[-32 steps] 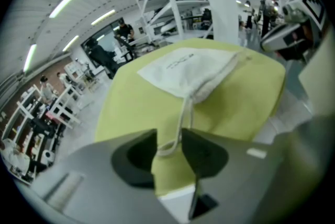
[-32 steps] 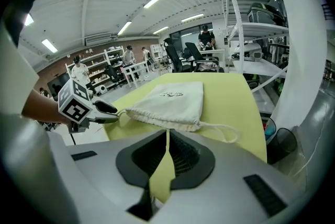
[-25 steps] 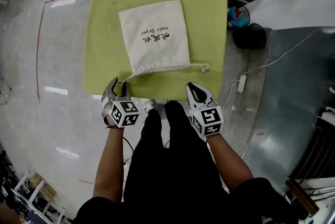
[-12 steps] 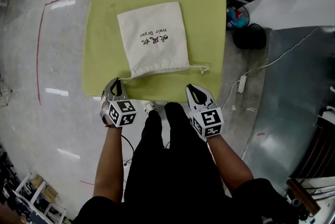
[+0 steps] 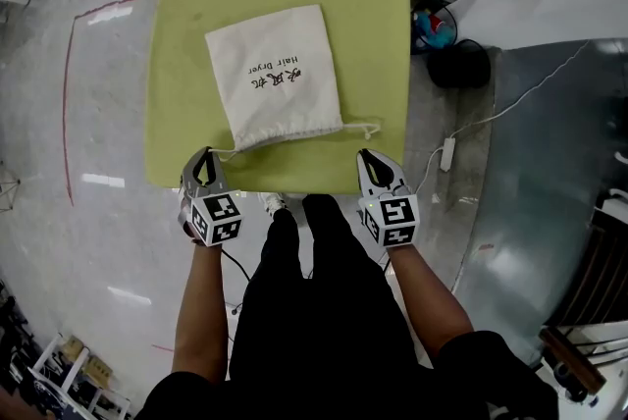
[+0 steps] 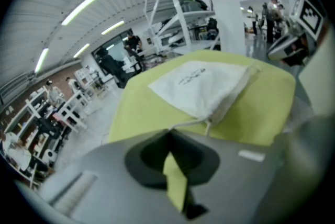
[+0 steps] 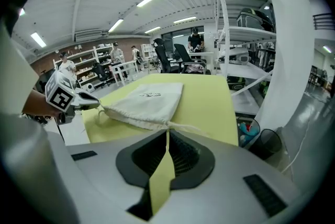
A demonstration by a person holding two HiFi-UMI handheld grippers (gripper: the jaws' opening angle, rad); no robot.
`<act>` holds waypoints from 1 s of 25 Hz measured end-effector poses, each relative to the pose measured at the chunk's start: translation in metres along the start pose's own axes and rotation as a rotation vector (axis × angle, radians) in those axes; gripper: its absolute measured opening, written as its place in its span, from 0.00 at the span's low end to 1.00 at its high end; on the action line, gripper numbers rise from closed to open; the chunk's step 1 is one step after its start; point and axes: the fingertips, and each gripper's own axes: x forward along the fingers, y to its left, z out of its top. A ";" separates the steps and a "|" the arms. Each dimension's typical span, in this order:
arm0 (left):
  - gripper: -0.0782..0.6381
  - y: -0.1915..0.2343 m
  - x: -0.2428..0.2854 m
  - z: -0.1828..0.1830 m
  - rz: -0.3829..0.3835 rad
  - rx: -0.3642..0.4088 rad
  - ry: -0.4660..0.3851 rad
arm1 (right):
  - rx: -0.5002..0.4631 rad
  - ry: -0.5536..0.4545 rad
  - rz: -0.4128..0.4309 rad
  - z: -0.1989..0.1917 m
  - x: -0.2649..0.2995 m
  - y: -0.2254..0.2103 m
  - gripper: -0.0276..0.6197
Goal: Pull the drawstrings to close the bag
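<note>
From the head view, the bag (image 5: 275, 75) lies flat on the green table (image 5: 186, 6), well onto the top, printed side up. Its gathered mouth is turned to the near edge, so both cords come out towards you. Your left gripper (image 5: 204, 158) sits at the near left corner of the mouth. The left drawstring (image 5: 224, 153) runs straight from that corner into its tips. Your right gripper (image 5: 372, 159) waits near the right corner, and the right drawstring (image 5: 365, 128) lies loose on the table just beyond it, not touching.

Over to the left gripper view: your jaws have just been closing and now meet tip to tip. The thin white cord (image 6: 188, 122) leads from the bag's corner right to the line where they meet, so I read it as pinched there. That gives you an anchor on this side.

Now the right gripper view: these jaws are pressed together with nothing between them. The knotted cord (image 7: 188, 127) rests on the table just past the tips, and your left gripper shows across the bag's mouth. I'd say you must spread these fingers and take that cord. Then both ends can be drawn outwards and the mouth cinches evenly.
</note>
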 end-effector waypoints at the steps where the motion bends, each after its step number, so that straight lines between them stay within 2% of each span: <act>1: 0.12 0.001 -0.001 0.002 0.004 -0.005 -0.009 | 0.000 0.005 -0.016 -0.001 0.000 -0.008 0.05; 7: 0.12 -0.001 0.001 0.003 0.000 0.002 0.007 | -0.065 0.041 -0.059 -0.003 0.014 -0.040 0.09; 9: 0.12 -0.003 0.002 -0.002 -0.007 0.026 0.030 | -0.091 0.054 -0.071 -0.004 0.021 -0.047 0.18; 12: 0.12 -0.004 0.001 -0.004 -0.014 0.032 0.042 | -0.166 0.079 -0.073 -0.006 0.029 -0.052 0.22; 20: 0.12 -0.001 0.001 0.000 -0.006 0.016 0.045 | -0.324 0.126 -0.107 -0.010 0.038 -0.061 0.22; 25: 0.12 -0.001 0.002 0.001 0.000 0.016 0.054 | -0.323 0.124 -0.103 -0.008 0.044 -0.064 0.22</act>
